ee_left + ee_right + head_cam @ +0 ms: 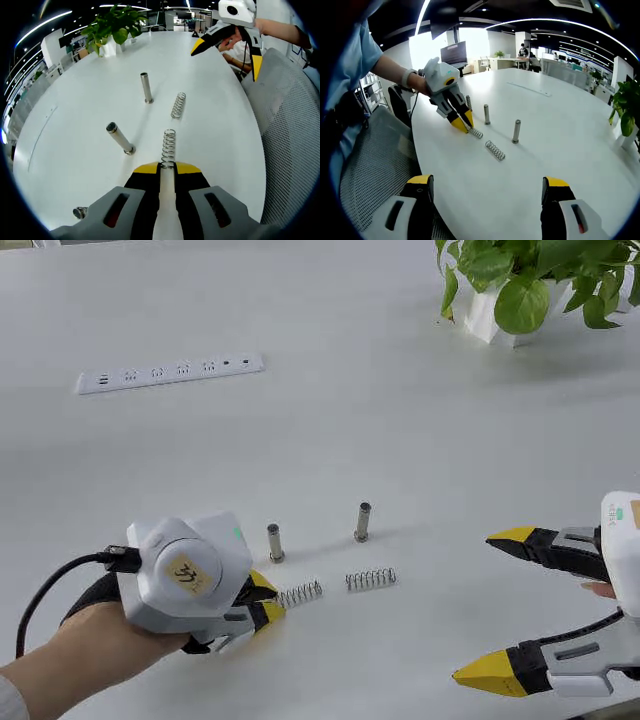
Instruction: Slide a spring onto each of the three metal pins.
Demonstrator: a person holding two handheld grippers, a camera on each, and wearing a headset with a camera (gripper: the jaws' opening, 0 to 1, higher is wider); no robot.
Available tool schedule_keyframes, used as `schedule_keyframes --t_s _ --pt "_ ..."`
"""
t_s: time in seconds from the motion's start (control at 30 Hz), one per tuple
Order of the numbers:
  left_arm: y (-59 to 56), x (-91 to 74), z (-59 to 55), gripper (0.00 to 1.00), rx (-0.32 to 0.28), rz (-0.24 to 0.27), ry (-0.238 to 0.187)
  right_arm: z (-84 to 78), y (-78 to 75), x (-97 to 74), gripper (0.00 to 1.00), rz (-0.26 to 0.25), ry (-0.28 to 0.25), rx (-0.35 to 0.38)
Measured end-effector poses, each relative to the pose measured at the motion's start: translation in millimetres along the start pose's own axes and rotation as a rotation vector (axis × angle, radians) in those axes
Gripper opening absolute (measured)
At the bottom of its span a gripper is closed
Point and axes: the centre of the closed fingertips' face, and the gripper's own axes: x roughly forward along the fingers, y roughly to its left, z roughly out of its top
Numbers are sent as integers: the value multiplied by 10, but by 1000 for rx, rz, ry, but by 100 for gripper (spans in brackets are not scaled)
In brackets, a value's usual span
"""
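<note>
**Left gripper nips a spring's end; right gripper gapes**

Left gripper (268,612) sits at 7 o'clock in the head view. Its yellow jaws are drawn together on the near end of the held spring (300,592). That spring lies flat on the table (400,420) and points off toward 2 o'clock. In the left gripper view the last coil sits between the tips, but how firm the pinch is cannot be made out.

The loose spring (371,579) lies just at 3 o'clock of the held spring, apart from it and touching nothing. The left pin (274,542) stands upright at 12 o'clock of the held spring. The right pin (362,522) stands upright at 12 o'clock of the loose spring. Both pins are bare. The third pin (80,212) shows at 7 o'clock in the left gripper view, partly hidden behind the gripper's body, so its shaft is hard to judge.

The right gripper (485,607) hovers at 4 o'clock with its jaws spread wide and holding nothing. Its body is cut off by the frame edge, and it is well apart from the springs.

A power strip (170,372) lies at 10 o'clock. A plant (520,280) at 1 o'clock is cropped by the frame edge.
</note>
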Motion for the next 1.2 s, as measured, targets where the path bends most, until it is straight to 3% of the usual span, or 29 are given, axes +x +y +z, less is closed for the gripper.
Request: schedule_keyframes --t_s 0.3,0.5,0.67,1.2 --pt "-28 -42 -13 7 -22 10 -29 35 48 14 88 6 1 -7" --pt "-72 -113 54 7 -44 18 -75 73 113 41 88 19 -2 -11" --pt "-113 -184 157 7 -88 18 -140 90 174 96 86 45 4 -25" --pt "-271 -502 316 7 -93 47 -241 282 457 275 81 164 8 -111"
